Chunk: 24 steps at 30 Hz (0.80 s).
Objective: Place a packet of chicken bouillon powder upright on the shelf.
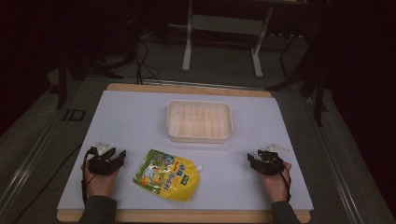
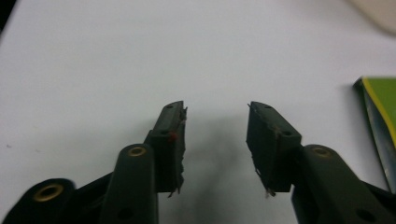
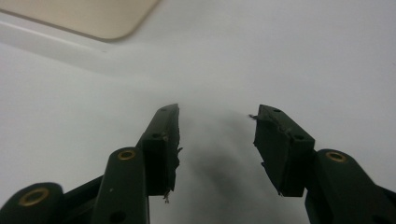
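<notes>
A yellow and green spouted pouch [image 1: 167, 174] with cartoon print lies flat on the white sheet near the front, its spout pointing right. My left gripper [image 1: 116, 153] rests just left of it, held by a hand, jaws open and empty; the pouch's green edge [image 2: 377, 122] shows at the right of the left gripper view. An empty white plastic tray [image 1: 199, 121] sits at the middle of the sheet. At the front right my right gripper [image 1: 255, 157] stands open with nothing between its fingers. A corner of the tray [image 3: 88, 18] shows in the upper left of the right gripper view.
The white sheet [image 1: 130, 121] covers a wooden table [image 1: 187, 89]. Beyond the far edge stand a metal frame's legs [image 1: 187, 51] and cables on a dark floor.
</notes>
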Tool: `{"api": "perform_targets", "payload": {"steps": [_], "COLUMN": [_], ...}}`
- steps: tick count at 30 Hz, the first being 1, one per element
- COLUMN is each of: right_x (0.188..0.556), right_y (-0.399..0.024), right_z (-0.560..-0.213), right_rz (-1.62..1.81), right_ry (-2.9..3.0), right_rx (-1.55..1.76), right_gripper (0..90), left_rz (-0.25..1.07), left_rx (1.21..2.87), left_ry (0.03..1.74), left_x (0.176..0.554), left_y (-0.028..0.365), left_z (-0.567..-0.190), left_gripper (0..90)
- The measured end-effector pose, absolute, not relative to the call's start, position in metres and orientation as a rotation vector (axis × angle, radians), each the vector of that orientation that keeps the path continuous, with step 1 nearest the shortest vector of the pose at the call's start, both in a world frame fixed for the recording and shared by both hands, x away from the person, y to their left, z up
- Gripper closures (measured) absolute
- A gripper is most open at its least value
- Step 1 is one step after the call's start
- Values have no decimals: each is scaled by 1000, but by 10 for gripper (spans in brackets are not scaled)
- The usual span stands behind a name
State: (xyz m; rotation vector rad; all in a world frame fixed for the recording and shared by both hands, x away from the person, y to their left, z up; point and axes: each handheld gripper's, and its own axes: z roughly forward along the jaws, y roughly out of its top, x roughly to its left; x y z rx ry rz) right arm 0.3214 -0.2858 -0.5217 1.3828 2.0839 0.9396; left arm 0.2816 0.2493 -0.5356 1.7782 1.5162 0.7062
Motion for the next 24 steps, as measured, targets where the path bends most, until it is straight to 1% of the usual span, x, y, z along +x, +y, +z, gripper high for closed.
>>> {"api": "perform_targets", "payload": {"steps": [1,6,10,19,24], "right_x": [319,313,308,300,291], "right_y": [-283,-279,-273,-248,-237], "right_z": [-521,-517,-512,-504,-500], "right_rz": [958,1018,1055,1118,1130], "right_ry": [2102,2146,2180,2320,2382], "right_rx": [1376,1396,1384,1319,1265], "right_gripper": [516,524,549,533,504], "left_rz": [697,706,709,719,726], "left_rx": [1765,1778,1779,1780,1777], "left_ry": [1498,1469,1454,1460,1456], "left_x": [281,280,280,280,280], "left_y": [251,254,254,254,253], "left_z": [-535,-536,-536,-538,-539], "left_gripper": [570,580,582,579,553]}}
